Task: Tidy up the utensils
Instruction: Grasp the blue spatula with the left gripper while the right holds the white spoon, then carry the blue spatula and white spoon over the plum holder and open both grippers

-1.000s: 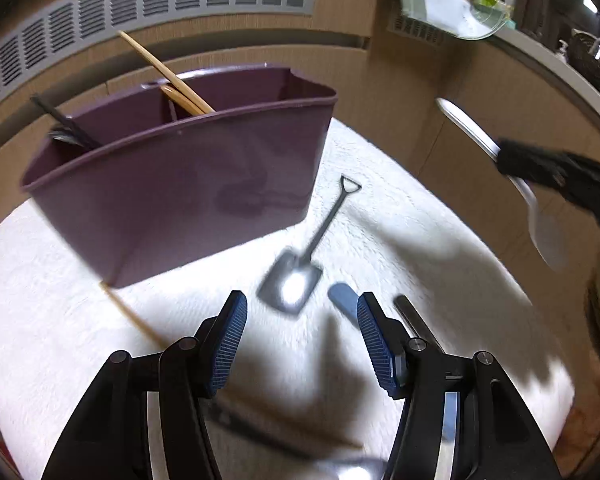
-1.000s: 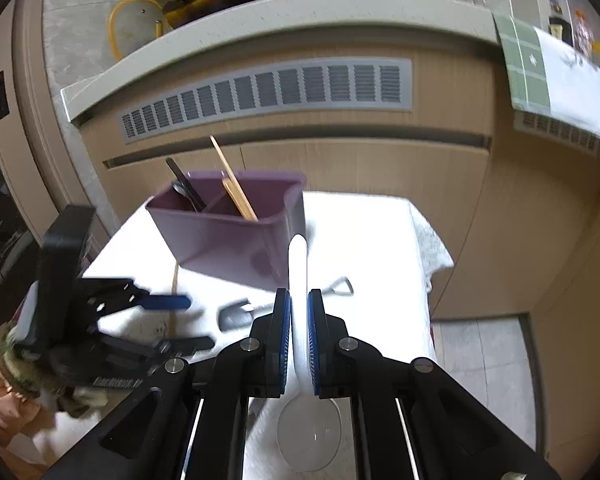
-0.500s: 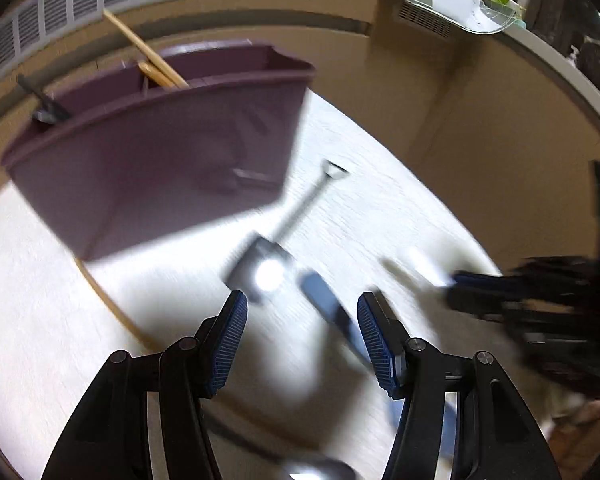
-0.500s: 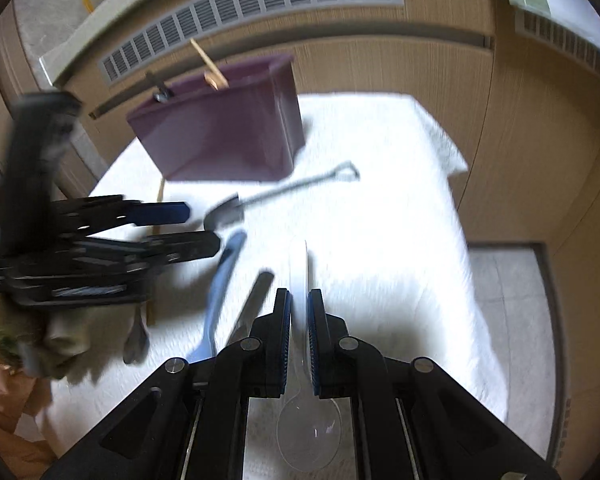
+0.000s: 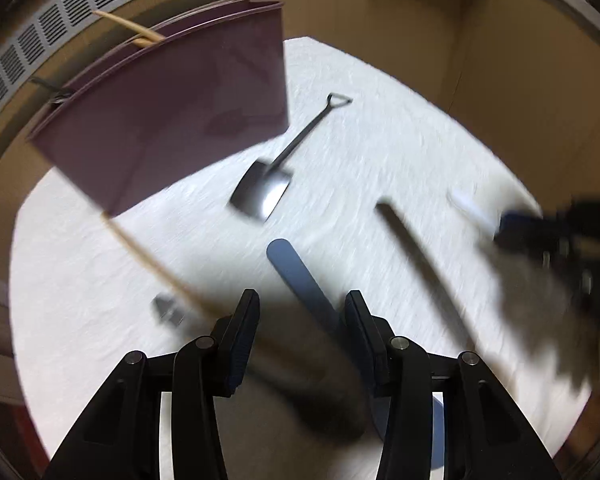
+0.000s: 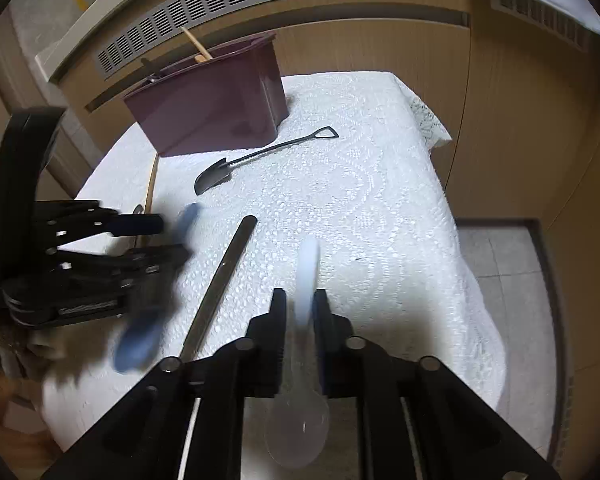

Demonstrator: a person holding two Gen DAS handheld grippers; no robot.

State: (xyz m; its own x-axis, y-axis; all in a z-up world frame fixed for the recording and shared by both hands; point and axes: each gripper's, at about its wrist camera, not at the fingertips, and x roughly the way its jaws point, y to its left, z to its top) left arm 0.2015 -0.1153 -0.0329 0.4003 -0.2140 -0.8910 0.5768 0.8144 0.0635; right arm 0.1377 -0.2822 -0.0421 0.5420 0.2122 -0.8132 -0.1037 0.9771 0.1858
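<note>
My left gripper [image 5: 302,320] hangs over the white cloth, jaws closing around the handle of a blue spoon [image 5: 295,272]. The handle lies by the right pad, with a gap on the left. My right gripper [image 6: 300,308] is low over the cloth, jaws opening. A clear white spoon [image 6: 297,428] sits loosely between them, its handle blurred. A purple caddy [image 6: 211,100] at the back holds chopsticks [image 6: 195,46] and a dark utensil. A shovel-shaped spoon [image 6: 259,156], a dark flat handle [image 6: 223,276] and one chopstick [image 5: 147,256] lie on the cloth.
The small table's lace cloth [image 6: 380,160] drops off at the right edge to a tiled floor [image 6: 508,260]. Wooden panels with a vent grille [image 6: 239,4] stand right behind the caddy. A small metal piece [image 5: 165,310] lies near my left fingers.
The right gripper came down from mid-air to the cloth with the white spoon, and its jaws have widened. The left gripper shifted over the blue spoon and its jaws have narrowed.
</note>
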